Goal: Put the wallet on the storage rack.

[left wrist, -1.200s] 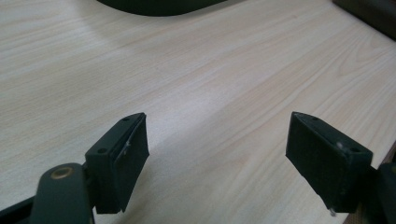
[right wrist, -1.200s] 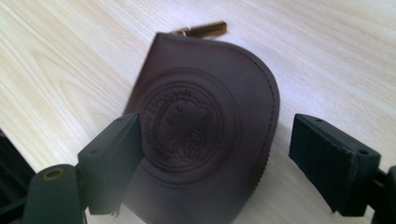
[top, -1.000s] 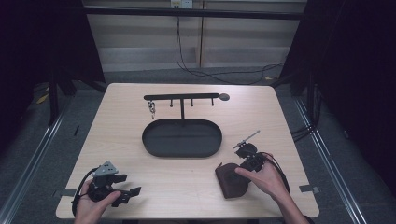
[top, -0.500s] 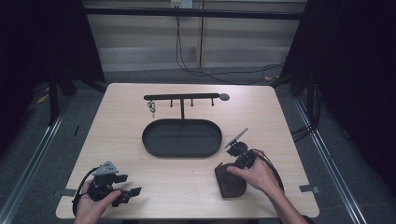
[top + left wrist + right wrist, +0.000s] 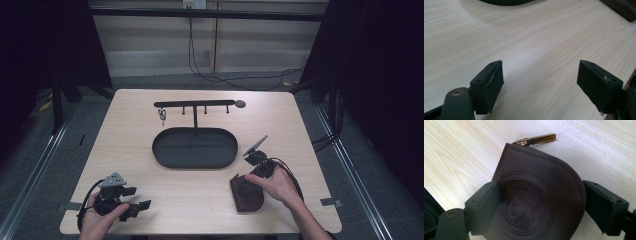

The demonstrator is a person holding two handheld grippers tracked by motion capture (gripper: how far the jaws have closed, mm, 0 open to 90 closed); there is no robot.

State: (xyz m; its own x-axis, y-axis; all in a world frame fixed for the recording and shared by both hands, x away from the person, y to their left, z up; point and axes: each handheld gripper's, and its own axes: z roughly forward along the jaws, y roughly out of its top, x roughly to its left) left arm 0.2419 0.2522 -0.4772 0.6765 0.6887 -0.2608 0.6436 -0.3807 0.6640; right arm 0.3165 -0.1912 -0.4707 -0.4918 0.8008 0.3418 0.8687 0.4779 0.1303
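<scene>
A dark brown leather coin pouch [image 5: 536, 195] with an embossed round emblem and a gold zipper pull [image 5: 541, 138] lies flat on the wooden table [image 5: 300, 130] at the front right. My right gripper [image 5: 541, 192] is open, with one jaw on each side of the pouch's rounded body. In the high view the pouch [image 5: 247, 195] sits just left of the right hand, and the right gripper [image 5: 248, 179] is over its top edge. My left gripper [image 5: 137, 198] rests open at the front left; its jaws [image 5: 541, 75] frame bare wood.
A black oval tray [image 5: 160, 150] sits mid-table. Behind it stands a black peg rack [image 5: 195, 104] with a small key ring [image 5: 162, 116] hanging at its left end. The table's front edge is close to both hands.
The right hand and gripper have slid left and nearer the front edge, closing in over the pouch. The left gripper has stayed put.
</scene>
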